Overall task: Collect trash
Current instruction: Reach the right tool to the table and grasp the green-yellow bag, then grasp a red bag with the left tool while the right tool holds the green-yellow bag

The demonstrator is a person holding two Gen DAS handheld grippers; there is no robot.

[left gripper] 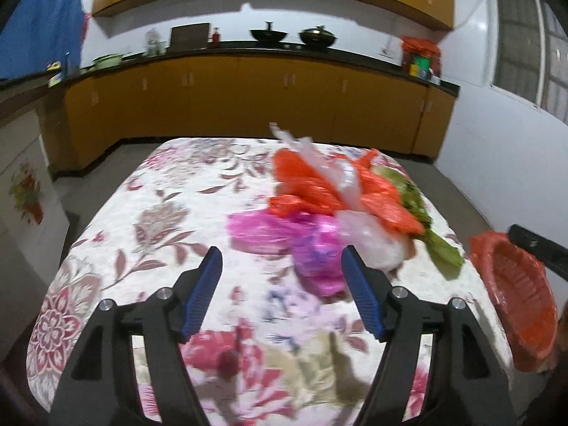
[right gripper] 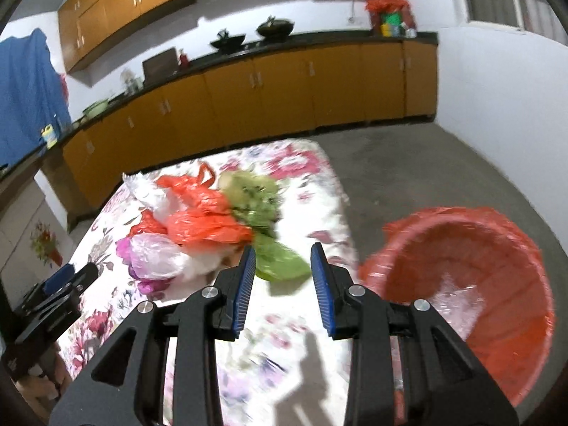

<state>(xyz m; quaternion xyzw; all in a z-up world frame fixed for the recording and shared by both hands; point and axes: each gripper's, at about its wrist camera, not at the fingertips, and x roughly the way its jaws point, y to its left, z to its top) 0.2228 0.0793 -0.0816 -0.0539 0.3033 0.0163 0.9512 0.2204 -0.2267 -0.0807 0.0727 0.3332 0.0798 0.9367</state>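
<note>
Floral cloth covers the surface (left gripper: 149, 234) that fills the near part of both views, and each gripper hangs above it with nothing held: the left gripper (left gripper: 282, 289) has its jaws spread wide, the right gripper (right gripper: 283, 291) has its jaws parted too, somewhat narrower. Just beyond the right gripper lies a limp green leaf (right gripper: 280, 264), close to the surface's right edge, and to the right of that, off the edge and lower, stands the red bin (right gripper: 472, 284) lined with a red bag, its mouth open. Further in sits the heap of trash: a pink bag (left gripper: 284, 238) nearest the left gripper, clear plastic (right gripper: 156, 255) against it, orange bags (right gripper: 206, 220) across the middle and a mound of green vegetable scraps (right gripper: 252, 198) behind. Yellow cabinets and a dark counter run along the far wall. The risks look plain enough. Thin film may slip from the pads or tear if only a fold is caught, and the bags overlap, so lifting one could drag its neighbours and scatter the scraps. The leaf lies flat, so a pinch may close on cloth instead and tug the covering. Anything carried across to the bin must clear the edge, or it drops to the floor beside it.
</note>
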